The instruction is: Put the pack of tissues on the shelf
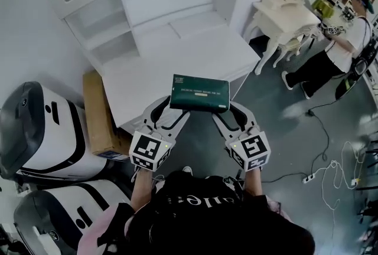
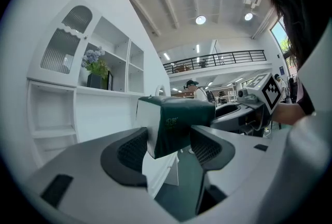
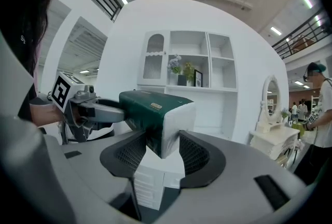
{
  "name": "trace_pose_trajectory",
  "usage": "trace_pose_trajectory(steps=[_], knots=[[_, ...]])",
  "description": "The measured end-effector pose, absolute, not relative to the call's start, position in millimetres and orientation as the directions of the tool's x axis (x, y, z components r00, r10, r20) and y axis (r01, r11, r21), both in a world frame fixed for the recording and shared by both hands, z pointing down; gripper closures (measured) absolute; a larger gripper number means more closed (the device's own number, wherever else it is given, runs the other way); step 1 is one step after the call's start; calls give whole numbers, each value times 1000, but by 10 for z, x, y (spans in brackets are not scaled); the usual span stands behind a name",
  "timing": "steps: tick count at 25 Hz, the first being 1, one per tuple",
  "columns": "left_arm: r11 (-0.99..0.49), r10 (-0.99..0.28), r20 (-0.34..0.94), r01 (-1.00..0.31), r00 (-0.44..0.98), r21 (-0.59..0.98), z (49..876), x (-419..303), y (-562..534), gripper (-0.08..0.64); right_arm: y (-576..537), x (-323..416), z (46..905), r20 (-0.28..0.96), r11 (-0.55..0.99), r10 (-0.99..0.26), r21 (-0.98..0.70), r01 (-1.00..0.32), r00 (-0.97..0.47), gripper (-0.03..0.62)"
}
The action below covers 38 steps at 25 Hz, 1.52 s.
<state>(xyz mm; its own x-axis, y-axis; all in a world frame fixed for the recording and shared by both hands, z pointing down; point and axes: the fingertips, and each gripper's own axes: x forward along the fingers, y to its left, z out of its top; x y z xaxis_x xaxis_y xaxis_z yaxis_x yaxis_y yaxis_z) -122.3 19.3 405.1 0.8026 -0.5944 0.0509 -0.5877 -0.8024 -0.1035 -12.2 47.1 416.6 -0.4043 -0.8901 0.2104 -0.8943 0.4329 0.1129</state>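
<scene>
The dark green pack of tissues (image 1: pixel 199 93) hangs in the air over the front edge of the white desk (image 1: pixel 177 62), held level from both ends. My left gripper (image 1: pixel 172 108) is shut on its left end, and my right gripper (image 1: pixel 231 110) on its right end. In the left gripper view the pack (image 2: pixel 179 122) sits between the two pads of that gripper (image 2: pixel 168 149). The right gripper view shows the pack's other end (image 3: pixel 155 114) wedged between that gripper's (image 3: pixel 162 153) pads. The white shelf unit (image 1: pixel 112 23) rises behind the desk, with open compartments (image 3: pixel 192 70).
A cardboard box (image 1: pixel 97 115) leans beside the desk at the left, next to two white and black machines (image 1: pixel 41 130). A white dressing table with a mirror (image 1: pixel 286 12) and a standing person (image 1: pixel 336 50) are at the right. Cables (image 1: pixel 331 171) lie on the floor.
</scene>
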Motion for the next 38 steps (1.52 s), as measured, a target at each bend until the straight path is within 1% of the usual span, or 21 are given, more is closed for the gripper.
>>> trace_pose_trajectory(steps=[10,17,23,29,38], knots=[[-832,-553,51,-547,832,-95,4134,-1292,25,291,359,-203,4272,225,381,-909,103,-919,-352,365],[-847,-530,45,-525,847,-86,4125,-1135,-64,293,282,-46,4287,237,360,-914,98,-928,-330,367],[-840,-542,54,-538,839,-79,4164,-992,-290,293,38,106,4338,241,374,-907,79,-924,-346,367],[-825,-564,69,-560,823,-79,4154,-572,-648,295,-342,534,4328,233,396,-898,53,-917,-375,367],[-802,-596,61,-589,801,-97,3983,443,-1200,296,-956,1566,4158,219,429,-887,62,-901,-408,367]])
